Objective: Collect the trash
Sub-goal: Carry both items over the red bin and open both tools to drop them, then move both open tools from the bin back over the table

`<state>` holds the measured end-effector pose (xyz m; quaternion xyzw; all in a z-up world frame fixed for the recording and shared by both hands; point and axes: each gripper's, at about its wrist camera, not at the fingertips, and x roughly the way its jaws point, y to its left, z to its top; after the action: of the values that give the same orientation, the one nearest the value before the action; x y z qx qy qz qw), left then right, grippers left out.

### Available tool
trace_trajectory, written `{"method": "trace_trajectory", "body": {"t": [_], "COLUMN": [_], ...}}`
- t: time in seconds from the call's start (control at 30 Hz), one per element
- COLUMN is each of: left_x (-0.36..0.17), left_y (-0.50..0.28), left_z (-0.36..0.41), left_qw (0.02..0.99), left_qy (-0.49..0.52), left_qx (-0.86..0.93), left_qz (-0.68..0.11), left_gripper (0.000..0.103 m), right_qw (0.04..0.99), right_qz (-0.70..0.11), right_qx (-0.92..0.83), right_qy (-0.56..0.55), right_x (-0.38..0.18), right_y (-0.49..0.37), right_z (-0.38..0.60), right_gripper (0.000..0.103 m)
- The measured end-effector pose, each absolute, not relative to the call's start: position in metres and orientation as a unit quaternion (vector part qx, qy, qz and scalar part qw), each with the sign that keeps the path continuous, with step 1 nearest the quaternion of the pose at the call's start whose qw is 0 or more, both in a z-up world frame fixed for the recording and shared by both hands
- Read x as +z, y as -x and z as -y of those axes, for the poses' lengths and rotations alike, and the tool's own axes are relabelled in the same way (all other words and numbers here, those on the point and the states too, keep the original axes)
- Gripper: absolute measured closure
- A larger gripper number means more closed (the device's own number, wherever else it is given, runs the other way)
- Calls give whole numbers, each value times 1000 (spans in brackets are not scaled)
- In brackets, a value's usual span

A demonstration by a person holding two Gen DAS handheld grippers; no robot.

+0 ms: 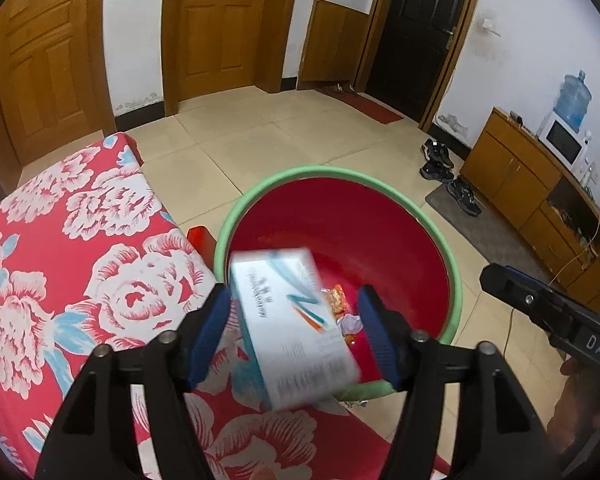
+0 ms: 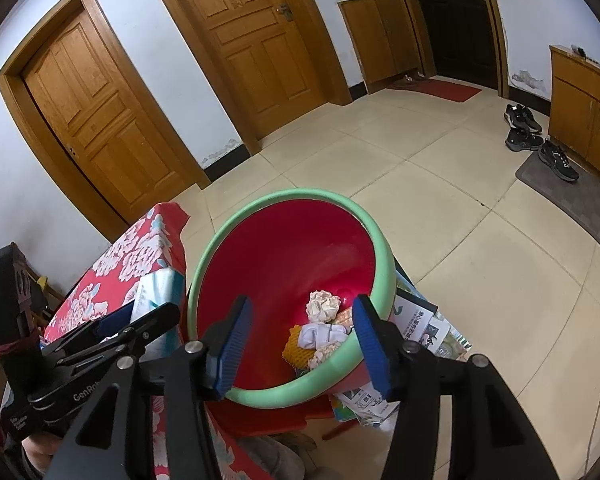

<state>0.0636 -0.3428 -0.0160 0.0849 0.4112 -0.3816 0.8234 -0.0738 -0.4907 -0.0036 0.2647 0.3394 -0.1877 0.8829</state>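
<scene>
A red basin with a green rim (image 1: 420,216) (image 2: 380,264) stands beside a table with a red floral cloth (image 1: 80,240) (image 2: 128,264). It holds crumpled paper (image 2: 323,306), an orange wrapper (image 2: 296,346) and other scraps. A white and teal box (image 1: 292,324) (image 2: 156,292) sits blurred between the fingers of my left gripper (image 1: 294,332), over the basin's near rim; the jaws stand wide and the right finger is clear of the box. My right gripper (image 2: 300,340) is open and empty, over the basin's near rim.
Printed papers (image 2: 424,328) lie under the basin on a red stool. Tiled floor stretches beyond, with shoes (image 1: 440,160) (image 2: 524,128) by a wooden cabinet (image 1: 516,172). Wooden doors (image 2: 108,112) line the far wall.
</scene>
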Motion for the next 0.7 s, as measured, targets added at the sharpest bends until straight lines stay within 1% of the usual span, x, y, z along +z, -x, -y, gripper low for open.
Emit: {"method": "trace_trajectory", "body": {"t": [0.33, 0.4, 0.53, 0.7], "left_x": [-1, 6, 16, 27], "left_y": [-58, -55, -53, -48], "left_z": [328, 319, 297, 266], "left_qw": [829, 834, 842, 854], "left_qy": [-82, -80, -75, -64], "left_qx": [-381, -373, -357, -326], "left_qz": [-400, -399, -398, -401], "left_gripper": [35, 35, 35, 35], "right_qw": [888, 891, 897, 904], "right_qz": [-337, -336, -339, -337], "right_qx": [-179, -172, -153, -129], "right_qy": [-255, -252, -241, -227], "right_x": [3, 5, 10, 19], "right_y": [73, 72, 68, 65], "right_z": [481, 475, 460, 436], "right_gripper": [46, 42, 39, 31]}}
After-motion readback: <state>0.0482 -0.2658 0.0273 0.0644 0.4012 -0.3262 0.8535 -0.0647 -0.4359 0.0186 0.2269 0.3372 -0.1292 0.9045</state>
